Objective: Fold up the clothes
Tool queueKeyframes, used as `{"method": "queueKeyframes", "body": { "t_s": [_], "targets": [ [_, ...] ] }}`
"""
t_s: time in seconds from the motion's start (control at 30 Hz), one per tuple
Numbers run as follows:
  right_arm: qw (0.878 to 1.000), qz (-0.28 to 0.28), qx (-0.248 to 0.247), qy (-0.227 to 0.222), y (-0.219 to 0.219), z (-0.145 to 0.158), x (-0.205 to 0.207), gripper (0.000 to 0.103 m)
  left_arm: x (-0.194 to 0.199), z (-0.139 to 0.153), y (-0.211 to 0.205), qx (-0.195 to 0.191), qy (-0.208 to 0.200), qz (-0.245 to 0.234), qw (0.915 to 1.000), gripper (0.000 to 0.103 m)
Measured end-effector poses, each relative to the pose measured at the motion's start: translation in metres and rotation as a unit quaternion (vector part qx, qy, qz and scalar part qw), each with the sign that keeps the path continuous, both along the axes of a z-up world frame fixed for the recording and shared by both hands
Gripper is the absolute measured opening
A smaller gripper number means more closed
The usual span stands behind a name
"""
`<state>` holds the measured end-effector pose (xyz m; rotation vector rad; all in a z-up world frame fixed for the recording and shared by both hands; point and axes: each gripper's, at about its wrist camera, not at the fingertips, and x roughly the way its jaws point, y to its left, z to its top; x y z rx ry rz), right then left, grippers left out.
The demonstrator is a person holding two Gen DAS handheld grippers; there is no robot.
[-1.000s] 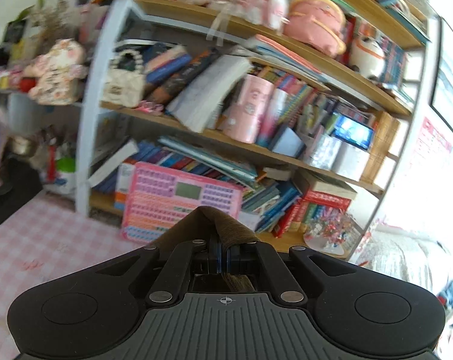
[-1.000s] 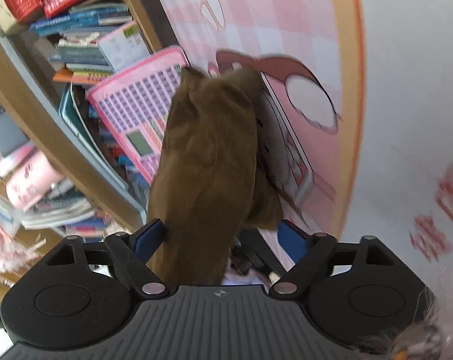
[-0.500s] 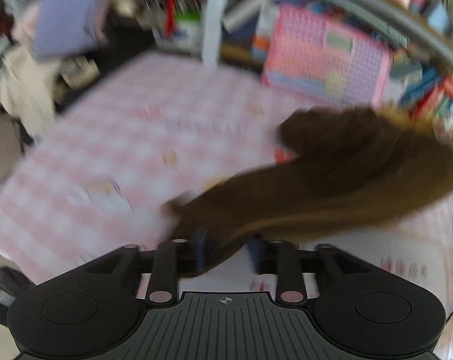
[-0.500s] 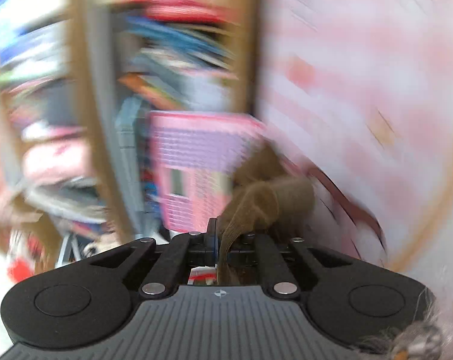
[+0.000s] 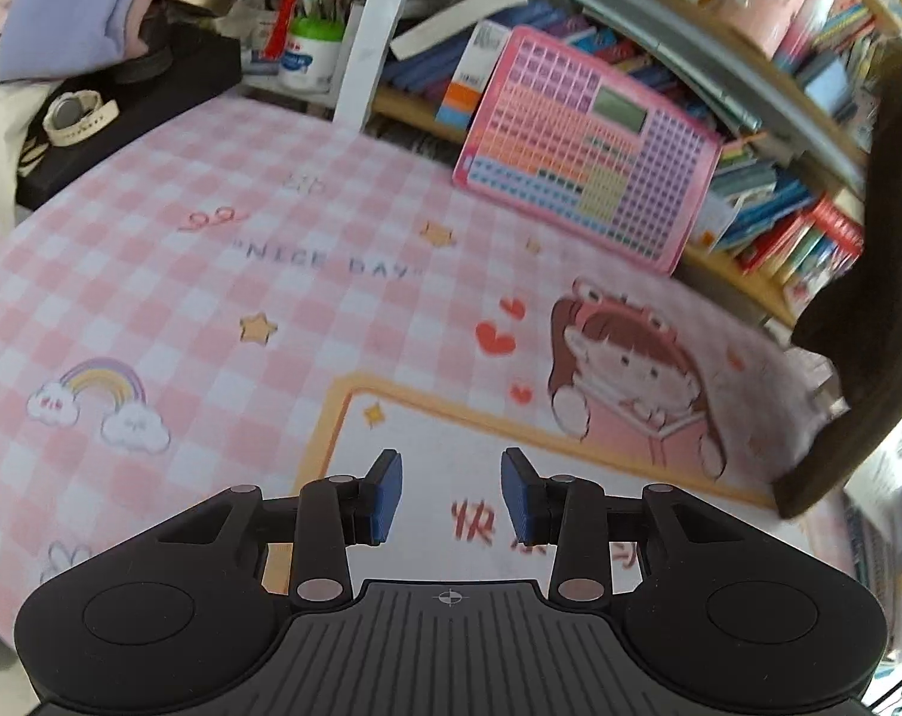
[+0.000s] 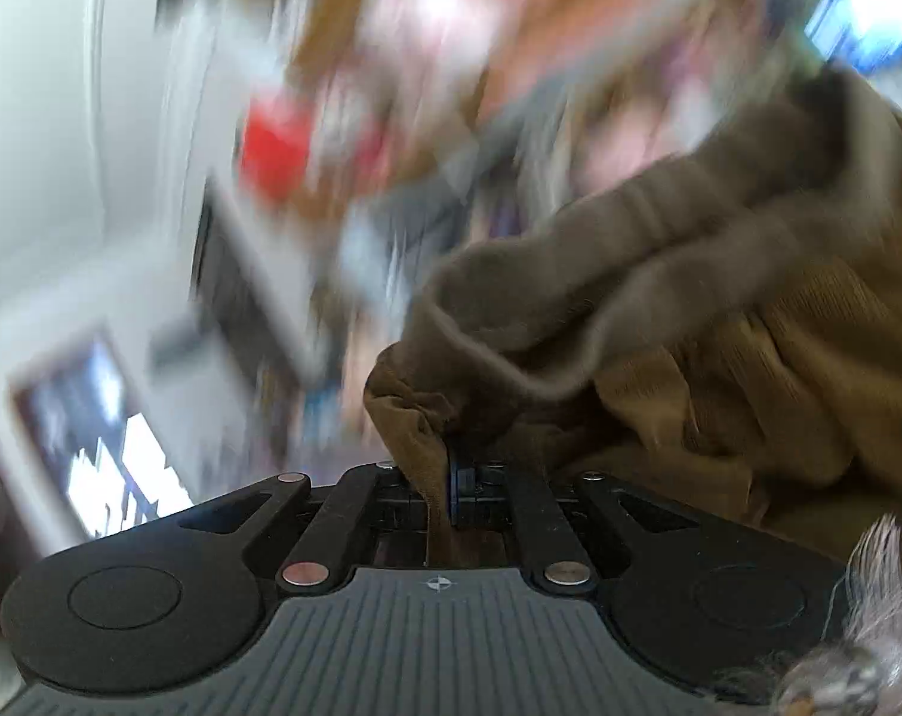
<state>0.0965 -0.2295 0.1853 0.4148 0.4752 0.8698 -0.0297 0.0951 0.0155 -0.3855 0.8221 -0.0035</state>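
Over the pink checked tabletop, my left tongs hang parted with nothing between the blue pads. A second ago they were clamped on the brown garment; half a second ago the cloth was sliding out as they spread, so the left side has let go. Beyond the tongs, toward the bookshelf, the tabletop's cartoon girl lies uncovered, and the brown garment shows only as a dark hanging mass right of her.

From the right wrist, my right tongs are pinched tight on a bunched edge of the garment, which billows up right of them. They stood wide a second ago and have snapped closed. The blurred background tells me little.

Only the left view shows the free landing area; only the right shows the grip. I judge the garment is being lifted to shake out and re-lay.
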Motion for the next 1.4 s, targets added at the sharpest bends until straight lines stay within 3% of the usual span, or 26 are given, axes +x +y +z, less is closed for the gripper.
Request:
{"method": "queueKeyframes", "body": {
  "t_s": [0.07,0.13,0.2,0.27,0.4,0.5,0.57,0.67,0.87,0.97,1.0,1.03,1.17,1.23,1.33,1.4],
  "targets": [
    [0.993,0.047,-0.068,0.079,0.046,-0.049,-0.004,0.004,0.004,-0.003,0.01,-0.007,-0.001,-0.001,1.0,0.04],
    [0.972,0.061,-0.154,0.164,0.09,-0.121,-0.018,0.004,0.01,-0.01,0.018,-0.013,0.011,-0.003,0.9998,0.04],
    [0.948,0.051,-0.241,0.203,0.124,-0.176,-0.039,0.004,0.015,-0.016,0.026,-0.012,0.018,-0.014,0.9996,0.04],
    [0.938,0.058,-0.252,0.229,0.144,-0.203,-0.055,0.005,0.022,-0.02,0.032,-0.013,0.019,-0.026,0.9994,0.04],
    [0.934,0.051,-0.288,0.205,0.177,-0.21,-0.068,0.005,0.044,-0.022,0.037,-0.015,0.003,-0.058,0.9982,0.038],
    [0.934,0.06,-0.299,0.188,0.19,-0.215,-0.072,0.012,0.066,-0.02,0.032,-0.023,-0.015,-0.094,0.9952,0.035],
    [0.935,0.065,-0.3,0.18,0.194,-0.214,-0.08,0.034,0.081,-0.021,0.024,-0.021,-0.023,-0.124,0.9917,0.035],
    [0.938,0.057,-0.291,0.178,0.188,-0.209,-0.091,0.045,0.107,-0.027,0.009,-0.011,-0.027,-0.161,0.9866,0.035],
    [0.941,-0.107,-0.233,0.221,0.11,-0.195,-0.114,0.05,0.154,-0.053,-0.014,0.004,-0.017,-0.197,0.9803,0.035],
    [0.928,-0.207,-0.189,0.247,0.068,-0.194,-0.131,0.05,0.168,-0.066,-0.022,0.009,-0.007,-0.205,0.9787,0.033],
    [0.92,-0.241,-0.174,0.255,0.054,-0.194,-0.137,0.05,0.17,-0.068,-0.022,0.003,-0.007,-0.207,0.9784,0.014],
    [0.911,-0.273,-0.159,0.263,0.041,-0.194,-0.142,0.05,0.169,-0.066,-0.02,-0.015,-0.012,-0.209,0.9777,0.002],
    [0.884,-0.349,-0.14,0.278,0.003,-0.197,-0.157,0.05,0.148,-0.027,0.023,-0.111,-0.076,-0.165,0.9771,0.001],
    [0.876,-0.365,-0.141,0.283,-0.005,-0.2,-0.16,0.05,0.145,-0.026,0.048,-0.121,-0.083,-0.121,0.9818,0.002],
    [0.871,-0.371,-0.145,0.289,-0.01,-0.207,-0.158,0.049,0.166,-0.067,0.067,-0.086,-0.01,-0.09,0.9922,0.002],
    [0.87,-0.368,-0.148,0.293,-0.01,-0.208,-0.157,0.049,0.174,-0.093,0.064,-0.062,0.019,-0.099,0.993,0.005]
  ]
}}
